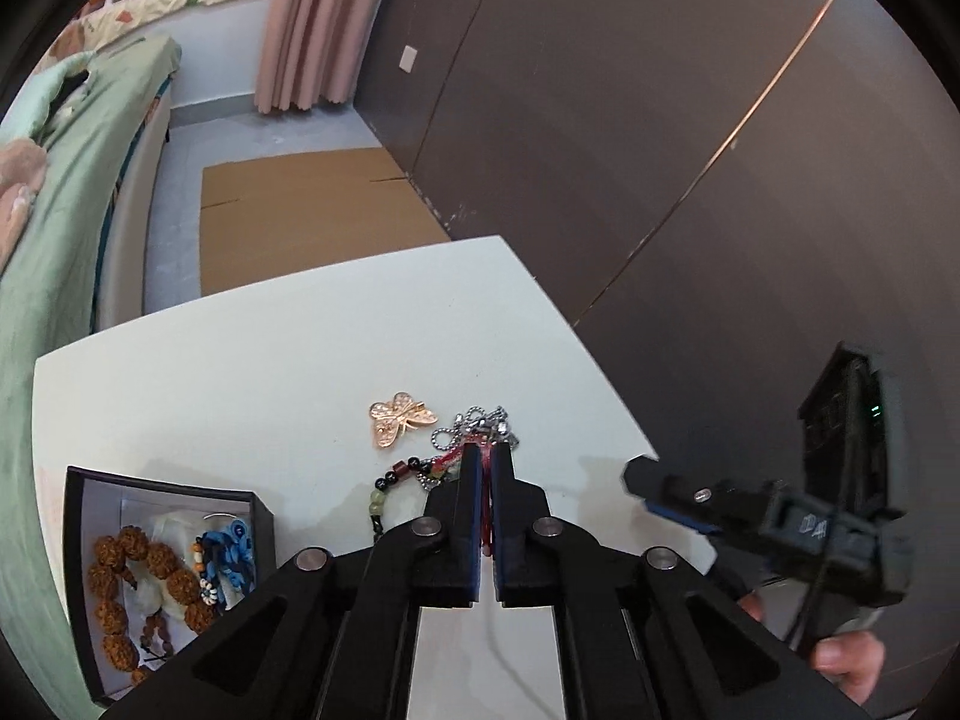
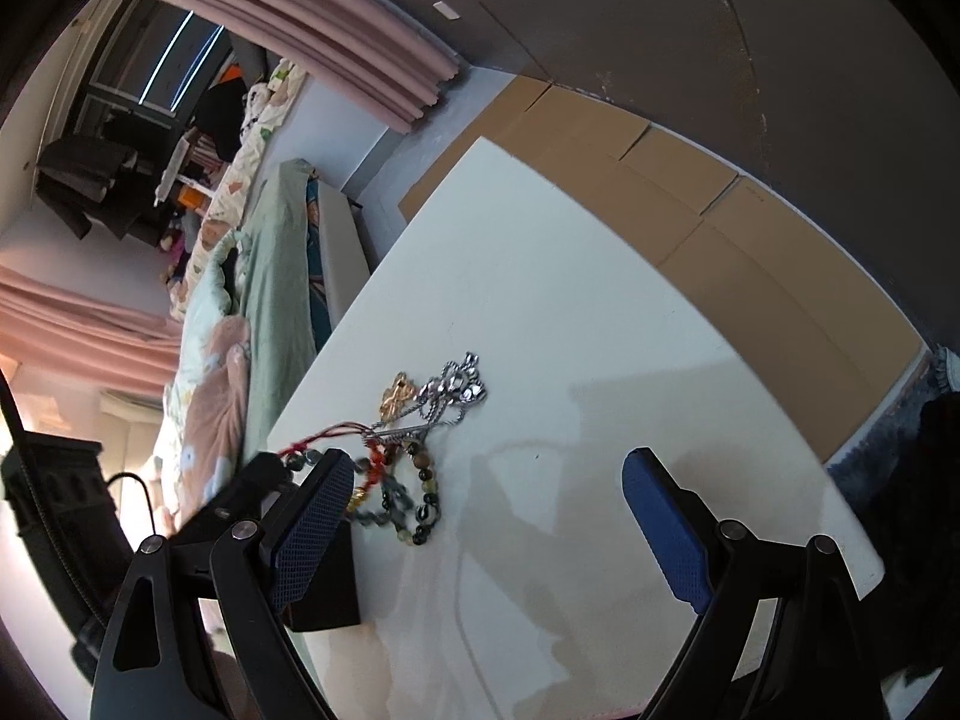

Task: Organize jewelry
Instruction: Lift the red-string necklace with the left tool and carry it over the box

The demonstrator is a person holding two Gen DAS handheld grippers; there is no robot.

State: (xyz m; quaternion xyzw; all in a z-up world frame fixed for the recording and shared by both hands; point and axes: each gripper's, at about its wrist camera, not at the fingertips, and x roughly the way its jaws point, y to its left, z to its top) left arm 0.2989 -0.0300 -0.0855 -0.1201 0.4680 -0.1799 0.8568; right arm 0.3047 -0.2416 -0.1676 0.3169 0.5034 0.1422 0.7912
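My left gripper (image 1: 486, 450) is shut on the red cord of a beaded bracelet (image 1: 393, 480) lying on the white table (image 1: 270, 372). A silver chain (image 1: 474, 426) lies tangled against it, and a gold butterfly brooch (image 1: 401, 417) sits just left of that. The black jewelry box (image 1: 84, 540) at the left holds brown bead bracelets (image 1: 150, 576) and blue pieces. My right gripper (image 2: 486, 486) is open and empty, above the table right of the pile. It shows the bracelet (image 2: 414, 504), the chain (image 2: 450, 390) and the brooch (image 2: 396, 396).
The right gripper (image 1: 750, 510) hangs off the table's right edge in the left wrist view. A bed with green bedding (image 1: 72, 192) runs along the left. Flat cardboard (image 1: 312, 210) lies on the floor beyond the table. A dark wall (image 1: 660, 120) stands to the right.
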